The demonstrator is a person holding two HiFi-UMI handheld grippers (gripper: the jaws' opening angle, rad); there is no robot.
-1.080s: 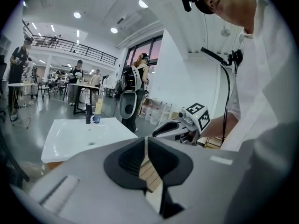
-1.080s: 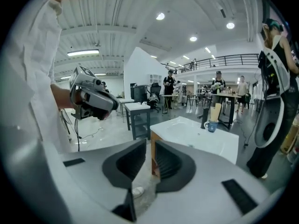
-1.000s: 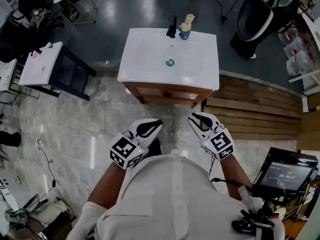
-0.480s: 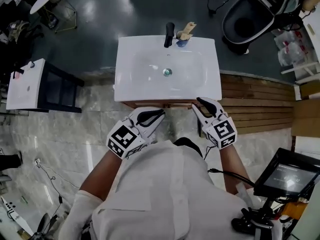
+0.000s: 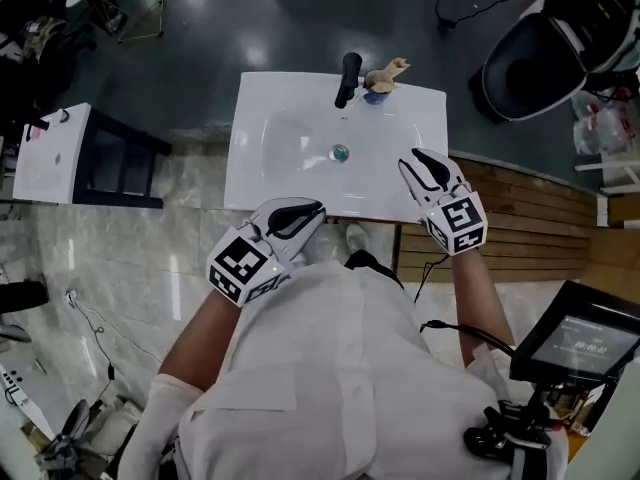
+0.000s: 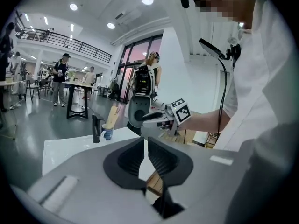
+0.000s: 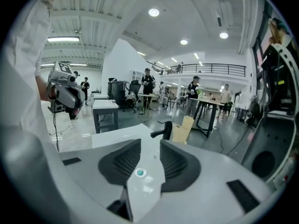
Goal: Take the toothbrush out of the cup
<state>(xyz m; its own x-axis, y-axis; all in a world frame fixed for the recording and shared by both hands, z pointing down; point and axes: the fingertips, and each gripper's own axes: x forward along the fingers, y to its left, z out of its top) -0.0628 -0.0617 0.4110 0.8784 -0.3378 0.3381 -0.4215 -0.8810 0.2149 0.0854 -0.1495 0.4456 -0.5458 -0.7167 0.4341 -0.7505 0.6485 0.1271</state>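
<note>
A blue cup (image 5: 376,94) stands at the back rim of the white sink (image 5: 280,173), just right of the black faucet (image 5: 347,78). A tan toothbrush (image 5: 388,71) sticks up out of it. My right gripper (image 5: 420,165) hovers over the sink's right front part, well short of the cup; its jaws have just been opening and nothing is between them. My left gripper (image 5: 305,213) is shut and empty at the sink's front edge. The left gripper view shows the cup (image 6: 108,134) and toothbrush (image 6: 112,117) far ahead. In the right gripper view the toothbrush (image 7: 182,128) rises beyond the open jaws.
The sink sits on a wooden cabinet, with its drain (image 5: 340,153) in the middle. A white side table (image 5: 55,153) stands to the left, a black round seat (image 5: 540,53) at the back right and a monitor (image 5: 580,343) at the near right. People stand in the background.
The sink has come closer as the person stepped up to it. Both grippers moved forward, the right one out over the basin with its jaws wider apart.
</note>
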